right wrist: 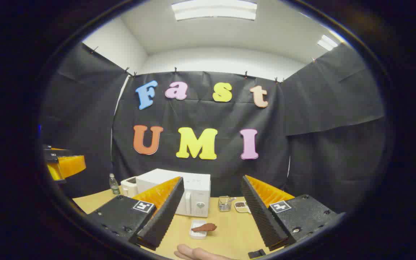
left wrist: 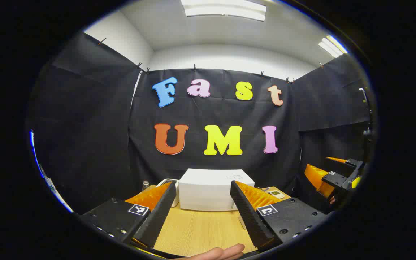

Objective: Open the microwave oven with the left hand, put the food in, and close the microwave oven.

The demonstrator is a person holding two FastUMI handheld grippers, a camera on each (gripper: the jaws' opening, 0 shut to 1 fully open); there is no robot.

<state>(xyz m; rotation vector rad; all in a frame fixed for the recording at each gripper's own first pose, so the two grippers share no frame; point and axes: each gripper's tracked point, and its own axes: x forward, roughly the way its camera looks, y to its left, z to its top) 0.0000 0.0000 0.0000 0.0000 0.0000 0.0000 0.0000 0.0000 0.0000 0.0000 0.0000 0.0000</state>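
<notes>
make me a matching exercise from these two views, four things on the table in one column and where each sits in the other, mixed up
Things
1. microwave oven
2. water bottle
3. small white tray
4. reddish-brown food

Places
A. lying across the small white tray
B. far left of the table, beside a white appliance
C. on the wooden table just in front of the microwave oven
D. at the back of the table against the black cloth, door closed

Pairs: 1-D, 2-B, 3-C, 4-A
</notes>
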